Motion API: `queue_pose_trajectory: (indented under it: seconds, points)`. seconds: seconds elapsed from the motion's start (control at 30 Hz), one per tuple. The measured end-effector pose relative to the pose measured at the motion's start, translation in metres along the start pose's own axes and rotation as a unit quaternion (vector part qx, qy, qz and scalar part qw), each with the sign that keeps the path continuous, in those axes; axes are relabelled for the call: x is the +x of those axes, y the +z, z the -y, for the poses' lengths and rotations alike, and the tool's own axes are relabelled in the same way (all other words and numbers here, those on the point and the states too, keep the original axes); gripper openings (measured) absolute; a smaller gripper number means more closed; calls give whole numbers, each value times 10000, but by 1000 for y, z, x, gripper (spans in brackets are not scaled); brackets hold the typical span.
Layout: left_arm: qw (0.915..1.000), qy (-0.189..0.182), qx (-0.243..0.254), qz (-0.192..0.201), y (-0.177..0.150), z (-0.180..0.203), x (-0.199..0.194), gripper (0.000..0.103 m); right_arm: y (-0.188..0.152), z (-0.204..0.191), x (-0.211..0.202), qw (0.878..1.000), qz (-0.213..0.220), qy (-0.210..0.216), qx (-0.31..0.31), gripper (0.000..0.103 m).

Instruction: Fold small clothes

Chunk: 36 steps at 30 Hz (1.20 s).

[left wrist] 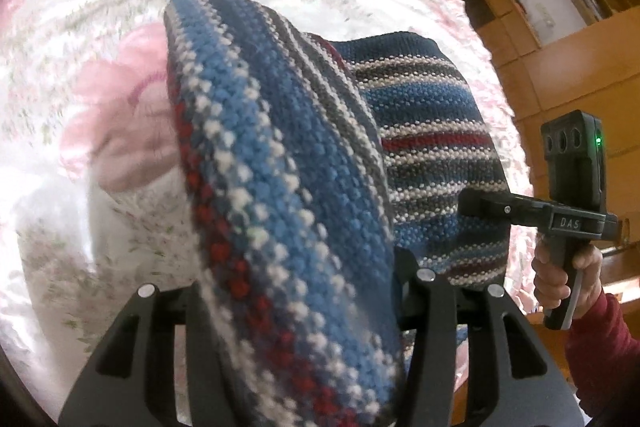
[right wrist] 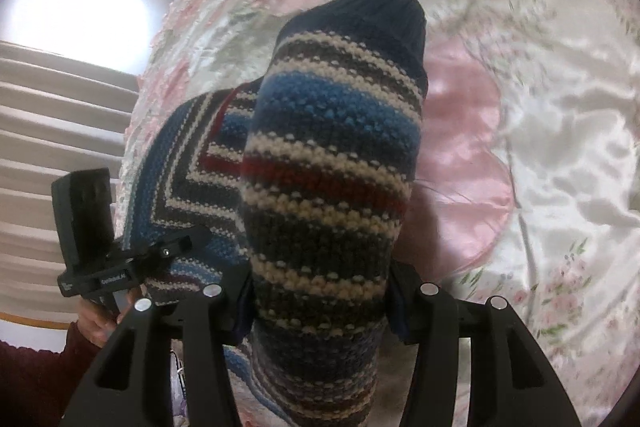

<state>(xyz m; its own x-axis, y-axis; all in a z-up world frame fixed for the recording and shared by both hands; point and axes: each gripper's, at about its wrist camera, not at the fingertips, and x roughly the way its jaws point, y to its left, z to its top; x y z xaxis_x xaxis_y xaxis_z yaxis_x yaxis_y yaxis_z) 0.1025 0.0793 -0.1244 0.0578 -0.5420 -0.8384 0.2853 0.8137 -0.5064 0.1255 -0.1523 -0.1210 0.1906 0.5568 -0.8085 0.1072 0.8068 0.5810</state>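
A small knit sweater (left wrist: 288, 155), striped blue, white, grey and red, hangs lifted over the bed between both grippers. My left gripper (left wrist: 304, 291) is shut on a bunched fold of it that fills the gap between the fingers. The right gripper (left wrist: 480, 205), held by a hand (left wrist: 568, 275), pinches the sweater's far edge. In the right wrist view a sleeve (right wrist: 332, 155) with a dark navy cuff (right wrist: 384, 7) stands up from my right gripper (right wrist: 320, 287), which is shut on it. The left gripper (right wrist: 188, 241) grips the sweater body (right wrist: 188, 163) on the left.
A shiny white and pink floral bedspread (right wrist: 540, 147) lies under everything. Wooden shelves and cabinets (left wrist: 560, 27) stand beyond the bed's edge. A pleated curtain (right wrist: 60, 147) and a bright window (right wrist: 80, 7) are on the left of the right wrist view.
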Motion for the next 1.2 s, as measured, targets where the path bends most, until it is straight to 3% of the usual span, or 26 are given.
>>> queue_pose_trajectory:
  seconds: [0.17, 0.3, 0.43, 0.57, 0.7, 0.8, 0.83, 0.9, 0.93, 0.97, 1.07, 1.2]
  points:
    - [9995, -71, -257, 173, -13, -20, 17, 53, 2, 26, 15, 9995, -7, 319, -27, 54]
    - [9991, -90, -356, 218, -31, -36, 27, 64, -3, 37, 21, 9994, -18, 346, 16, 58]
    - [9987, -103, -457, 197, -31, -37, 33, 73, -10, 45, 22, 9982, -2, 490, 344, 69]
    - [9982, 153, -568, 106, -32, -32, 18, 75, -29, 37, 9, 9980, 72, 433, 445, 80]
    - [9974, 195, -641, 250, -53, -23, -14, 77, -60, 37, 1, 9984, -71, 230, 511, 81]
    - [9972, 556, -414, 298, -75, -8, -25, 77, -84, 39, 2, 9978, -218, 251, 574, 81]
    - [9967, 671, -348, 280, -82, -5, -24, 77, -90, 40, 6, 9974, -253, 266, 616, 79]
    - [9960, 799, -312, 253, -96, -3, -23, 77, -100, 43, 7, 9969, -296, 294, 663, 61]
    - [9955, 874, -305, 217, -103, -2, -20, 75, -103, 43, 8, 9961, -316, 401, 722, 42]
    - [9949, 945, -307, 168, -108, -3, -16, 75, -105, 43, 8, 9957, -284, 448, 764, 36]
    - [9938, 1015, -464, 34, -121, -18, -8, 73, -107, 39, 7, 9973, -179, 292, 642, 29]
    - [9937, 832, -756, 6, -131, -39, -2, 74, -109, 36, 13, 9987, -192, -20, 469, 28]
